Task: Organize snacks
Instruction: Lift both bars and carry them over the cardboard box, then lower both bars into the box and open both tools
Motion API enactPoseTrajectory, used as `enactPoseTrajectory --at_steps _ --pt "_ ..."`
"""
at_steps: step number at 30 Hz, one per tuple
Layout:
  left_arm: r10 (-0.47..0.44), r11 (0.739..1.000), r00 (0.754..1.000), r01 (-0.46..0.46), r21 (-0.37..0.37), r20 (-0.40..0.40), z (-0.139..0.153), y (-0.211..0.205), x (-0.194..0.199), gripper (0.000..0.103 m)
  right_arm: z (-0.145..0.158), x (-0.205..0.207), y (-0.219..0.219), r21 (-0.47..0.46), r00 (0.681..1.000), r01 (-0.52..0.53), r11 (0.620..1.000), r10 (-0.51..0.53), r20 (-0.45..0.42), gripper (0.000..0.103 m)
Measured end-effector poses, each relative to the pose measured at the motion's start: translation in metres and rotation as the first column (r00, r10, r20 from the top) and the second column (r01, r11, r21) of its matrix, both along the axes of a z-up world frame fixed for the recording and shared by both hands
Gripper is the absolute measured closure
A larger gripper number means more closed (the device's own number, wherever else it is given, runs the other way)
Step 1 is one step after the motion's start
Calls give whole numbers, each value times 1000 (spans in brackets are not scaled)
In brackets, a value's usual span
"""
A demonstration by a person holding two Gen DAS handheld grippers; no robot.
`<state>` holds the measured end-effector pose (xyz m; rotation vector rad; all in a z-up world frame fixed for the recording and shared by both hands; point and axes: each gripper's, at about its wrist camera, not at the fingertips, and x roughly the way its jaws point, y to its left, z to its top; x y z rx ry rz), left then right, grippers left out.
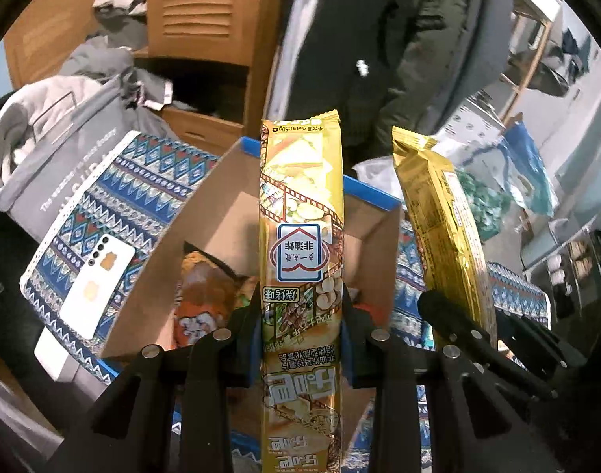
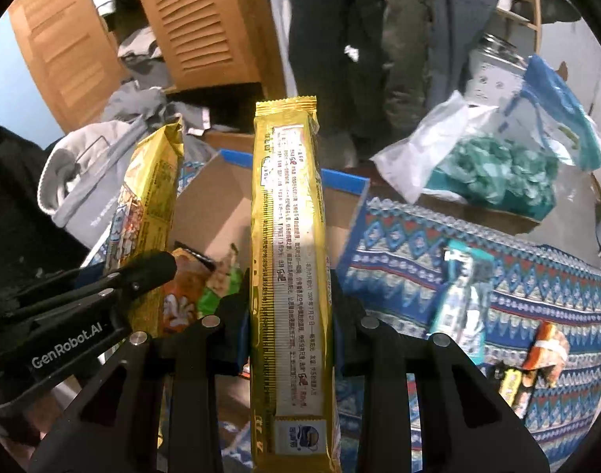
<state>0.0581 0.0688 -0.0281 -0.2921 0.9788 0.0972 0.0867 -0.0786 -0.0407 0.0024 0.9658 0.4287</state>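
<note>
My left gripper (image 1: 300,315) is shut on a tall yellow snack pack (image 1: 300,197), which stands upright with its printed front showing. Just to its right, my right gripper (image 1: 473,315) is shut on a second gold snack pack (image 1: 438,213). In the right wrist view that pack (image 2: 288,216) rises between the right gripper's (image 2: 288,299) fingers, back label showing. The left gripper (image 2: 143,276) and its pack (image 2: 151,197) are at the left. Both packs hang over an open cardboard box (image 1: 221,205) (image 2: 221,205) with a blue rim. An orange snack bag (image 1: 202,299) (image 2: 182,295) lies inside.
The box sits on a patterned blue cloth (image 2: 418,236). A white phone (image 1: 97,287) lies left of it. A teal packet (image 2: 462,299) and an orange packet (image 2: 544,347) lie on the cloth to the right. A plastic bag (image 2: 477,165) and a standing person (image 2: 340,39) are behind.
</note>
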Motion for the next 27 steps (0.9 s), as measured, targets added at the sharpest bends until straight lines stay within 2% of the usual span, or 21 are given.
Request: enactPoseTrajectory --at_steps 9,19,21,25,27 --pt "35 999 999 -35 -2 -16 -14 28 9 72 -16 10 33 -2 998 -36 999 35 -46 73" --pt "58 998 996 -60 -19 -72 -39 45 16 71 -31 19 47 2 995 -47 999 47 -91 72" --pt "66 997 995 -68 -29 -71 -39 47 16 70 -31 20 50 1 994 -53 999 53 -93 69" --pt "85 996 995 -86 1 -58 -35 51 15 54 -25 19 52 -10 997 -47 999 47 -53 68" --pt "99 995 994 -99 1 -54 -34 54 14 49 -23 20 50 -15 998 -39 999 39 -46 60"
